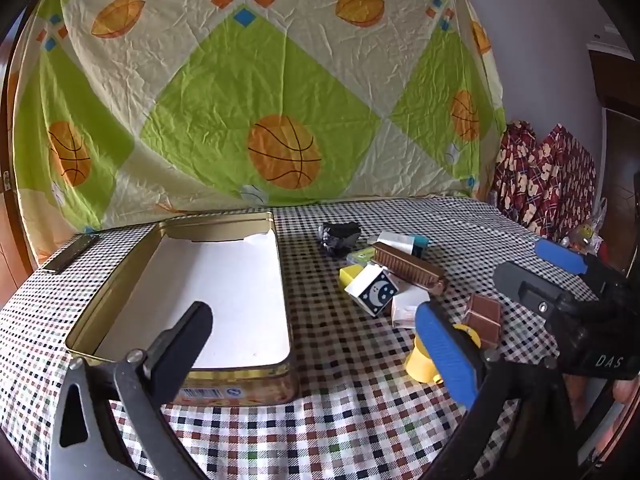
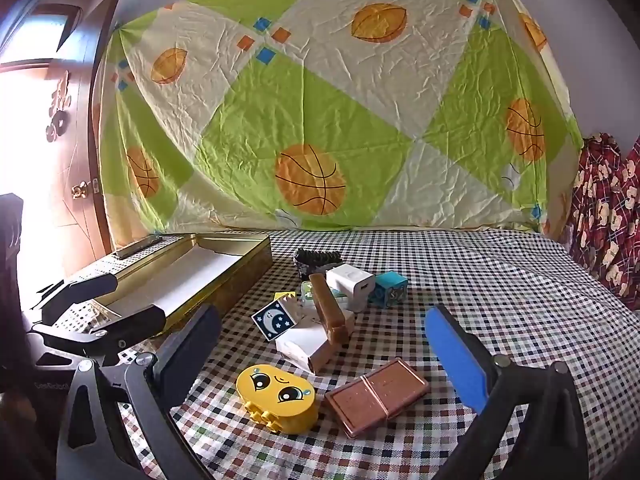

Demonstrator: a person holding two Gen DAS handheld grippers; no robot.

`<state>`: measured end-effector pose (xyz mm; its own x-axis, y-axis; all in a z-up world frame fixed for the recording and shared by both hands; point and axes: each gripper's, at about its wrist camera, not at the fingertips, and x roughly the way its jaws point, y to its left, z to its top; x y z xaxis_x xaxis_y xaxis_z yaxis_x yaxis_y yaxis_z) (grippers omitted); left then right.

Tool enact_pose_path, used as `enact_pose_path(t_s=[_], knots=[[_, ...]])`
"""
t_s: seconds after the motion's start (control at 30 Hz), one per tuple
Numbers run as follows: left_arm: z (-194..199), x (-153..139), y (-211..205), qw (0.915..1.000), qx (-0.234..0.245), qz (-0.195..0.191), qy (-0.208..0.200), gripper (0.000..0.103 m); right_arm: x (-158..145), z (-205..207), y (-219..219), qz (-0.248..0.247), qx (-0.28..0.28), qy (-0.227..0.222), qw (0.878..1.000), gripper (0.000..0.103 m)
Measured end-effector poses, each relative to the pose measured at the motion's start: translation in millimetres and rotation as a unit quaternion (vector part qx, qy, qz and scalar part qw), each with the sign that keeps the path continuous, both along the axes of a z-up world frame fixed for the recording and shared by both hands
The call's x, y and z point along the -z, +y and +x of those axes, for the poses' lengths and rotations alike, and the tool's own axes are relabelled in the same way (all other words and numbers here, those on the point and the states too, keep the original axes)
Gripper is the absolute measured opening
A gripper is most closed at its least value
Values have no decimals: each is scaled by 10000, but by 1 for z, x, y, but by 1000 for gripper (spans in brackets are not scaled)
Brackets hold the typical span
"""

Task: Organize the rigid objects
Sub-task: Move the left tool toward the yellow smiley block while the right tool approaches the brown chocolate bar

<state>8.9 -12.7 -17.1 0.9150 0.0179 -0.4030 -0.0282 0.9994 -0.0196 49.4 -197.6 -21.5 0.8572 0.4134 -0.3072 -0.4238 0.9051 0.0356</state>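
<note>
An open gold tin [image 1: 276, 280] with a white liner stands on the left of the checked table; nothing lies in it. To its right is a pile: a moon-print block [image 1: 374, 292], a long brown bar [image 1: 408, 266], a white charger [image 2: 350, 286], a blue cube [image 2: 388, 288] and a white box [image 2: 308, 344]. Nearer lie a yellow face block [image 2: 276, 394] and a brown chocolate-like slab [image 2: 376, 394]. My left gripper [image 1: 316, 348] hovers open by the tin's near corner. My right gripper [image 2: 324, 356] stands open just before the face block and slab, holding nothing.
A black crinkled object [image 2: 316, 260] lies behind the pile. A dark flat bar [image 1: 72, 254] rests at the table's far left edge. A basketball-print sheet [image 1: 280, 100] hangs behind the table, and red patterned fabric [image 1: 544, 176] is at the right.
</note>
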Motion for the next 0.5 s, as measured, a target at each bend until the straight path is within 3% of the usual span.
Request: enact_pose_path(t_s=[0.5], knots=[[7,8,-10,9997,52,181,158,103,9,1,-14,49,144,178,9997,103]])
